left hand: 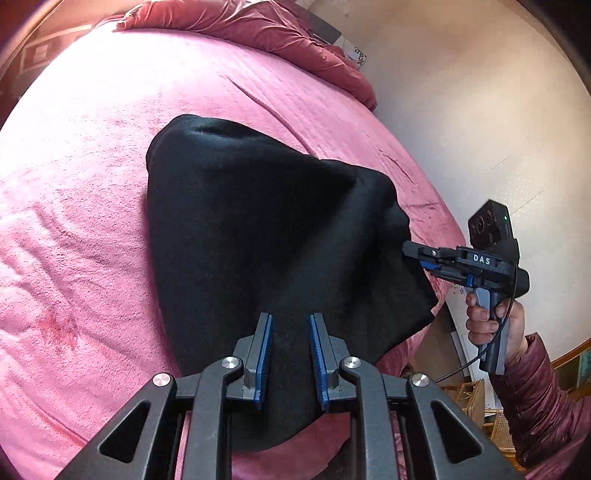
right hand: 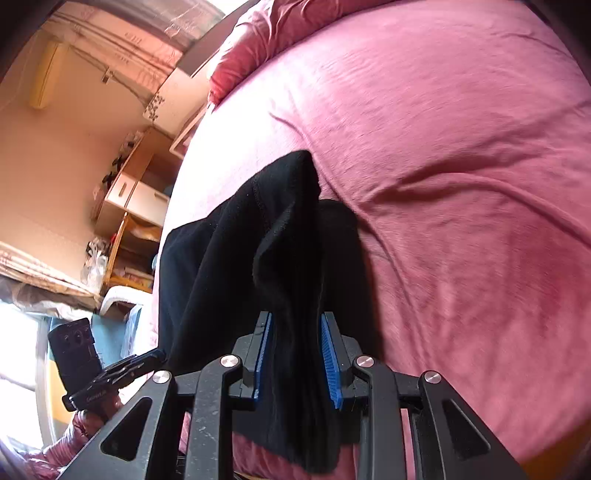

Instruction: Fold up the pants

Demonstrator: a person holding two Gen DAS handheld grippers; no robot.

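The black pants point(left hand: 258, 229) lie bunched on the pink bed cover, their near edge lifted. My left gripper point(left hand: 291, 325) has its blue-padded jaws closed on the near edge of the pants. My right gripper point(right hand: 295, 325) grips a thick fold of the same pants point(right hand: 280, 236) between its jaws. In the left wrist view the right gripper point(left hand: 419, 258) holds the right-hand edge of the pants near the bed's side. In the right wrist view the left gripper point(right hand: 155, 356) shows at the lower left, its tips at the cloth's edge.
The pink bed cover point(left hand: 92, 184) spreads wide around the pants. A rumpled red duvet point(left hand: 258, 29) lies at the bed's far end. A wall point(left hand: 461, 110) runs along the bed's right side. Wooden shelves point(right hand: 136, 206) stand beyond the bed.
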